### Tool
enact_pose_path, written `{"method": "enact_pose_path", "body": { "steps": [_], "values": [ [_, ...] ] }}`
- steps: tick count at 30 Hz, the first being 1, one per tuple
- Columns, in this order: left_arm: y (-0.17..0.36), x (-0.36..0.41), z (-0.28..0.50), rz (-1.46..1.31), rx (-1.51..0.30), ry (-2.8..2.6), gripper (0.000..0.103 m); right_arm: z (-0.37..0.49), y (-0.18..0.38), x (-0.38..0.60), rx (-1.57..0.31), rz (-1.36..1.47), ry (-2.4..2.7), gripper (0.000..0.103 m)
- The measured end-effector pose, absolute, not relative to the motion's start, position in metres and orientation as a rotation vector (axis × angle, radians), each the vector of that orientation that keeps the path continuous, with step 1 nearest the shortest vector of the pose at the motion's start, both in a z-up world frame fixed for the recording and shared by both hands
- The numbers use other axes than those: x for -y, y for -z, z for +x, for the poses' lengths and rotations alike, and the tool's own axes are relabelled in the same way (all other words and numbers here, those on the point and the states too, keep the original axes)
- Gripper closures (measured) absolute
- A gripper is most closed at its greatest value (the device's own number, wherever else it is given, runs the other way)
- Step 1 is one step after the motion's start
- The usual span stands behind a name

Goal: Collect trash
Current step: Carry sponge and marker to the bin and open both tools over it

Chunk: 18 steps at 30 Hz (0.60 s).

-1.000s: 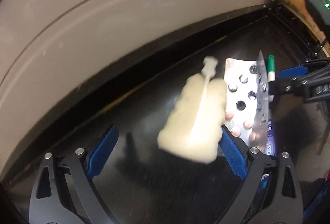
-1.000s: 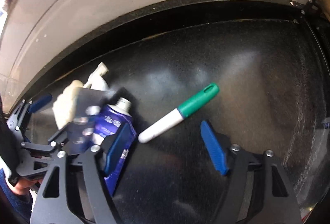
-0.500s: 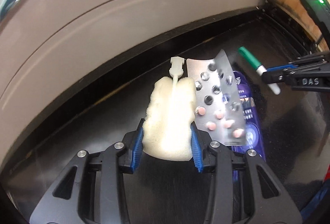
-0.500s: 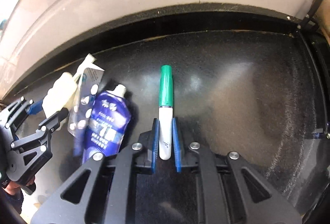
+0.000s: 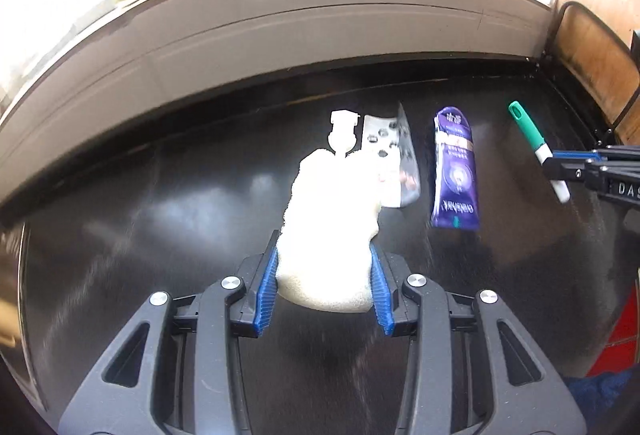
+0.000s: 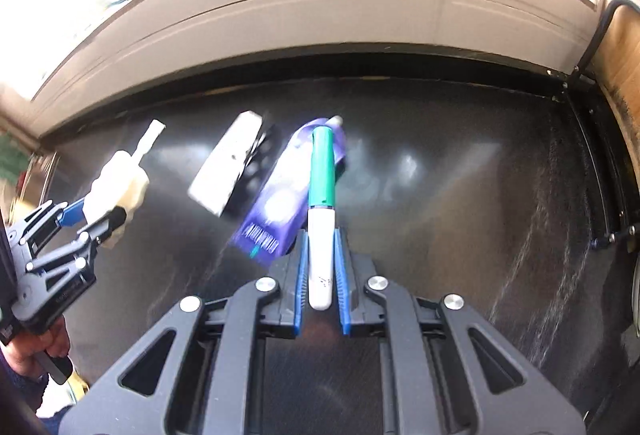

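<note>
My left gripper (image 5: 323, 277) is shut on a cream squeeze pouch (image 5: 330, 227) with a white spout, held above the black tabletop; it also shows in the right wrist view (image 6: 116, 187). My right gripper (image 6: 321, 271) is shut on a white marker (image 6: 321, 219) with a green cap, lifted off the table; it shows in the left wrist view (image 5: 536, 151) too. A silver blister pack (image 5: 394, 159) and a purple tube (image 5: 456, 175) lie on the table between the grippers, also in the right wrist view: the pack (image 6: 236, 167), the tube (image 6: 280, 203).
The black tabletop (image 6: 460, 195) ends at a pale wall ledge (image 5: 280, 23) at the back. A wooden panel with a black frame (image 5: 592, 51) stands at the right. Blurred items sit on the ledge above.
Both grippers have risen and pulled back with their loads: the pouch and the marker are off the table. The blister pack and tube stay on the table, now farther away.
</note>
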<state>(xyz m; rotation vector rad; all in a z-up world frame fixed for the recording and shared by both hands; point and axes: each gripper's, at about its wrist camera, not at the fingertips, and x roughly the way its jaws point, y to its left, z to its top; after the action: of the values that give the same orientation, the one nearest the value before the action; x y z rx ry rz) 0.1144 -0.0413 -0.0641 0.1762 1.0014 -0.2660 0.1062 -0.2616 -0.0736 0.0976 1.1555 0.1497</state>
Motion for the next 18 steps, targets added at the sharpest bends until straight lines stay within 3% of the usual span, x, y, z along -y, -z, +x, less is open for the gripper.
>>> {"method": "enact_pose_path", "body": {
  "steps": [7, 18],
  "values": [
    [0.063, 0.036, 0.042, 0.136, -1.031, 0.230, 0.064, 0.060, 0.069, 0.250, -1.175, 0.059, -0.226, 0.089],
    [0.060, 0.026, 0.012, 0.105, -1.017, 0.178, 0.064, 0.038, 0.068, 0.219, -1.176, 0.032, -0.297, 0.089]
  ]
}}
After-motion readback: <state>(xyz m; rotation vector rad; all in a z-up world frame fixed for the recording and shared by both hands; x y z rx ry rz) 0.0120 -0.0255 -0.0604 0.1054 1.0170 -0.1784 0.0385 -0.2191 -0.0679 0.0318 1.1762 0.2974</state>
